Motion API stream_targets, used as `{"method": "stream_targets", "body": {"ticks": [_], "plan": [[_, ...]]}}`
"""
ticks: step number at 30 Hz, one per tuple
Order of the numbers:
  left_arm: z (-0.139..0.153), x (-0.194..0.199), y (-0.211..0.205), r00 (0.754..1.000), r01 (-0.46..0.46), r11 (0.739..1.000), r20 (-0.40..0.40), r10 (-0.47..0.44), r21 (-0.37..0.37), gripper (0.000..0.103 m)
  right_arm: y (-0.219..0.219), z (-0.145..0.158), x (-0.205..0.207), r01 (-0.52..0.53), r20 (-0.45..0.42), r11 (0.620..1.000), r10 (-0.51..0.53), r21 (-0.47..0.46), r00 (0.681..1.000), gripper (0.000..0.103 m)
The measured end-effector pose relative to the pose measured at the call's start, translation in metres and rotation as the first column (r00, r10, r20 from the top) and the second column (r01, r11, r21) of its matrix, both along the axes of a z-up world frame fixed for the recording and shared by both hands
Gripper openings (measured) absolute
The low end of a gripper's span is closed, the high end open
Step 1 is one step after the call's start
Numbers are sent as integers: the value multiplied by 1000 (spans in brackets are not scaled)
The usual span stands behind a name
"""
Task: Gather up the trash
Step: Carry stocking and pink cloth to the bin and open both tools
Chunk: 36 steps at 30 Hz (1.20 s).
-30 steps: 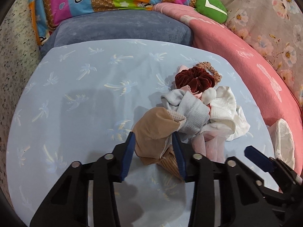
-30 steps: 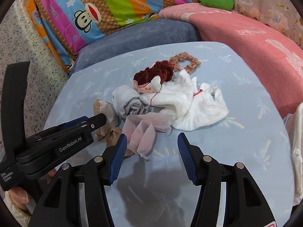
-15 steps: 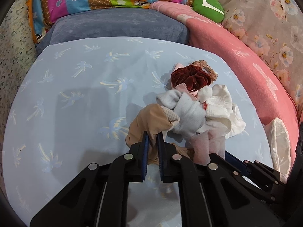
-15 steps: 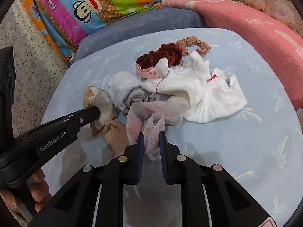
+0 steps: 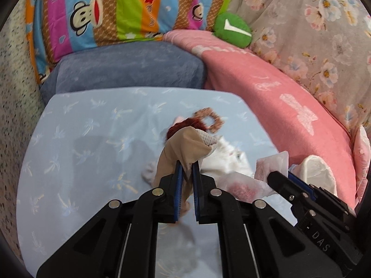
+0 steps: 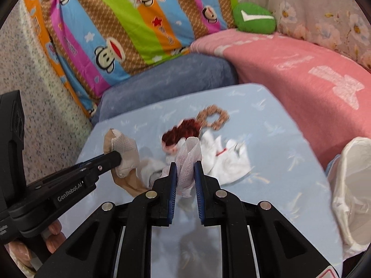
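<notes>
My left gripper is shut on a tan stocking and holds it lifted above the light blue table; it also shows in the right wrist view. My right gripper is shut on a sheer pink stocking, also lifted; that stocking also shows in the left wrist view. On the table remain a white cloth, a dark red scrunchie and a tan patterned scrunchie.
A white plastic bag hangs open at the table's right edge. A pink blanket, a blue cushion, a striped monkey pillow and a green plush lie behind the table.
Both grippers closed on their stockings and have lifted them off the pile. The rest of the pile stays on the table.
</notes>
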<state>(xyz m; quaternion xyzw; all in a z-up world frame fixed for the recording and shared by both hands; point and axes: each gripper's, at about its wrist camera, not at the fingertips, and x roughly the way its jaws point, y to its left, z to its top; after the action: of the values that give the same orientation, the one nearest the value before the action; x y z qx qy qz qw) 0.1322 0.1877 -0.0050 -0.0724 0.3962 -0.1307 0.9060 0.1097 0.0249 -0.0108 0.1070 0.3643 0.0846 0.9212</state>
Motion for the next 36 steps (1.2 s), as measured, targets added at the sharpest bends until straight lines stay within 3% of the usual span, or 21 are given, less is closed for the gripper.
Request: {"method": "stream_targets", "body": {"ticks": [8, 15, 28, 36], "plan": [[39, -13, -63, 989, 123, 992, 86, -124, 8, 9, -68, 53, -27, 104, 122, 994, -108, 34, 987, 14], [55, -28, -134, 959, 253, 967, 128, -254, 26, 9, -149, 80, -60, 225, 180, 973, -232, 59, 956, 14], [55, -58, -256, 873, 467, 882, 125, -471, 66, 9, -270, 72, -116, 421, 168, 904, -428, 78, 888, 14], [48, -67, -291, 846, 519, 852, 99, -524, 68, 10, -303, 59, -130, 473, 144, 877, -481, 90, 865, 14]]}}
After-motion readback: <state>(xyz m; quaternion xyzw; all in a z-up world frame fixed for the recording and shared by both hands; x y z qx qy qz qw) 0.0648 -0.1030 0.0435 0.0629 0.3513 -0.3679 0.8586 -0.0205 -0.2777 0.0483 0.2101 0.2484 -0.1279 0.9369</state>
